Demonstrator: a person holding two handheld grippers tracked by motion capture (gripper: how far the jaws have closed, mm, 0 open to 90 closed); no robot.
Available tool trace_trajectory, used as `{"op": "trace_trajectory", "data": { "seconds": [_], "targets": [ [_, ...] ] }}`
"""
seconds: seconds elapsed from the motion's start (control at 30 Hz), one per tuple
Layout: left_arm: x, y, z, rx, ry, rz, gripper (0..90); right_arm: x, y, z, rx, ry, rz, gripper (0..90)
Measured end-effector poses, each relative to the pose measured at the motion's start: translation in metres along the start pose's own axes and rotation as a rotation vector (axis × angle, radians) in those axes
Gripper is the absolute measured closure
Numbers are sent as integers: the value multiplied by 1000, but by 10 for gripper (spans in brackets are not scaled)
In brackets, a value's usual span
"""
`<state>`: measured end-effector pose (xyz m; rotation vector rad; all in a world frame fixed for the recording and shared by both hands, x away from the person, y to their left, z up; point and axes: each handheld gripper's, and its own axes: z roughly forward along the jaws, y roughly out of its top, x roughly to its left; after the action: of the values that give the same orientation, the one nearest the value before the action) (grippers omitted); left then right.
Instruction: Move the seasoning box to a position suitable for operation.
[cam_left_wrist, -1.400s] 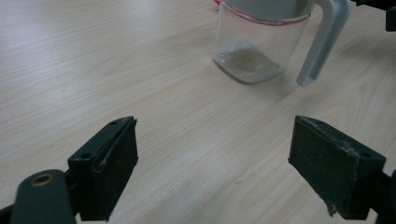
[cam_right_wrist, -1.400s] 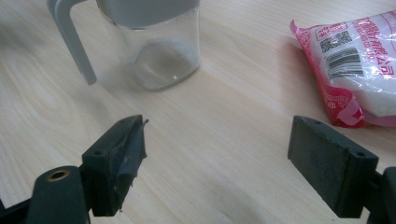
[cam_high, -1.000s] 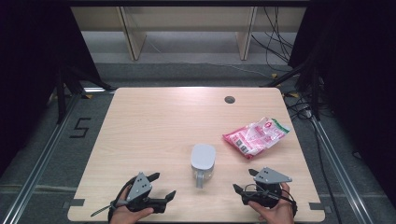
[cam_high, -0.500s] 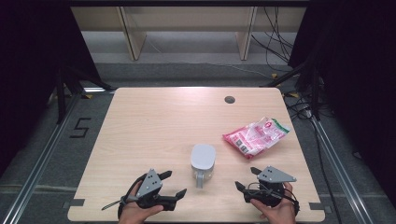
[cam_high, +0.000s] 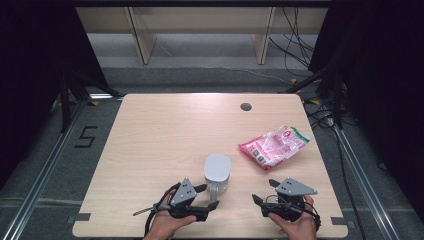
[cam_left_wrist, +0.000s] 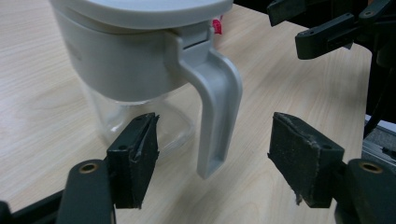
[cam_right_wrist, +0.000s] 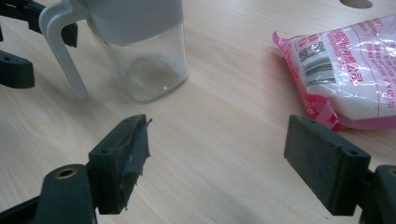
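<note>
Pale wooden table (cam_high: 165, 135) on grey floor — both hand-held grippers gape wide, empty, near the jar (cam_high: 217, 172).

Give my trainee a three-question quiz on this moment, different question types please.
1. True or false: the left tongs are clamped on the jug handle.
2. Which is nearer the right tongs: A the pink bag, B the table hole?
3. Fill in: the jug has a grey ____ on top.

Key: 1 false, the jaws stand open either side of it; 2 A; 3 lid.
</note>
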<state>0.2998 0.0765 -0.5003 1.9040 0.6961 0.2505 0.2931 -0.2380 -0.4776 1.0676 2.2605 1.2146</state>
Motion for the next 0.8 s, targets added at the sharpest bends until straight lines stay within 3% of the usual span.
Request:
{"op": "trace_trajectory", "data": {
  "seconds": [0.03, 0.07, 0.1, 0.13, 0.2, 0.23, 0.27, 0.37, 0.4, 0.47, 0.57, 0.6, 0.63, 0.67, 0.73, 0.77, 0.8],
  "targets": [
    [0, 0, 2, -7, -7, 15, 324, 0, 0, 0, 2, 2, -2, 229],
    [-1, 1, 3, -5, -2, 3, 326, 0, 0, 0, 3, -2, -7, 229],
    [-1, 1, 3, -4, 8, 28, 325, 0, 0, 0, 4, -1, -11, 229],
    [-4, 1, 5, -16, 7, -11, 326, 0, 0, 0, 7, 0, -12, 230],
    [-5, 1, 7, -13, -6, -1, 345, 0, 0, 1, -1, -13, -14, 230],
    [-6, 2, 8, -27, 2, 13, 360, 2, 0, 0, 7, -10, 12, 230],
    [-7, 2, 8, -20, 6, 12, 388, 1, 0, 0, 7, -8, 5, 231],
    [-6, 3, 11, -19, 39, 72, 482, 2, -1, 0, 4, -11, 15, 232],
    [-6, 2, 13, -33, 43, 47, 524, 2, -1, 0, 6, -12, 9, 231],
    [-4, 1, 14, -14, 69, 74, 623, 1, 0, 0, 10, -6, 6, 232],
    [-4, 0, 13, -18, 58, 90, 679, 1, -1, 1, 1, 0, 9, 238],
    [-4, 0, 12, -23, 75, 96, 682, 1, -1, 0, 7, -8, 5, 239],
    [-1, 1, 10, -17, 77, 95, 680, 1, -1, 0, 5, -7, 8, 239],
    [2, 1, 8, -15, 66, 68, 680, 1, -1, 0, 7, -7, 10, 239],
    [12, 1, 2, -4, 84, 69, 681, 2, -1, -1, 8, -8, 20, 239],
    [14, 1, 0, -5, 103, 62, 680, 1, -1, 0, -2, -13, -5, 239],
    [18, 1, -1, -8, 107, 61, 680, 1, -1, 0, 5, -12, 1, 239]
  ]
}}
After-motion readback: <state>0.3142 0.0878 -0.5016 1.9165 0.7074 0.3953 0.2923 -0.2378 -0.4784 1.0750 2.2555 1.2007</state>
